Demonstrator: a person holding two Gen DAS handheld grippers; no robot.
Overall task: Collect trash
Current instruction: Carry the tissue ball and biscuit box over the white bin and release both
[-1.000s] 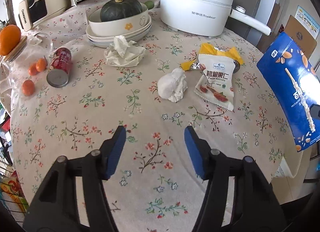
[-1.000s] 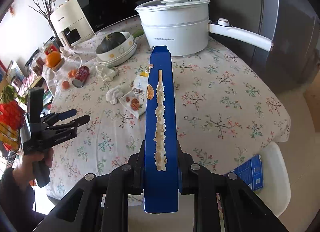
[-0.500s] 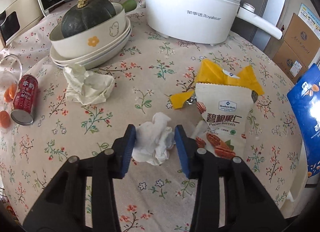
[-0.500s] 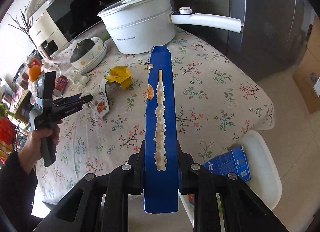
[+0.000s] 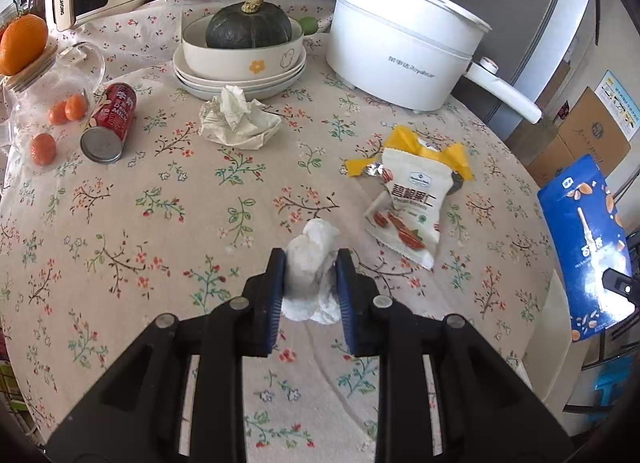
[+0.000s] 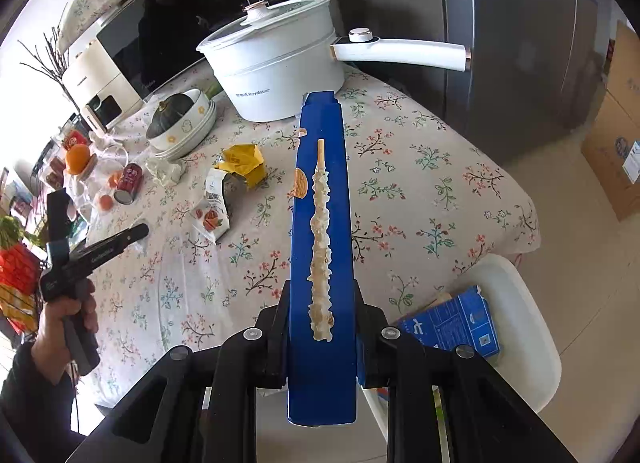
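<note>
- Tissue (image 5: 310,263), a crumpled white wad, sits between the blue pads of the left claw (image 5: 311,277) over the near middle of the tabletop (image 5: 168,231); the jaws are narrowed onto its sides, and whether it has cleared the cloth I cannot tell.
- It looks nearly weightless, soft and squashable, so a pinch across the thick middle should hold; a loose flap at its near end could snag or tear.
- Blue box (image 6: 322,263), long and flat, stands clamped at its lower end in the right claw (image 6: 321,337), off the right edge of the tabletop and above a white chair (image 6: 516,303).
- Being stiff thin card, it probably dents under hard squeezing, and held by one end it may swing.
- Other litter lies flat: a snack bag (image 5: 408,207) beside a yellow wrapper (image 5: 416,147) toward the right edge, both slick and crinkly; crumpled paper (image 5: 238,121) by the bowls (image 5: 240,67); a tipped red can (image 5: 110,123) near the left edge, rigid, apt to roll.
</note>
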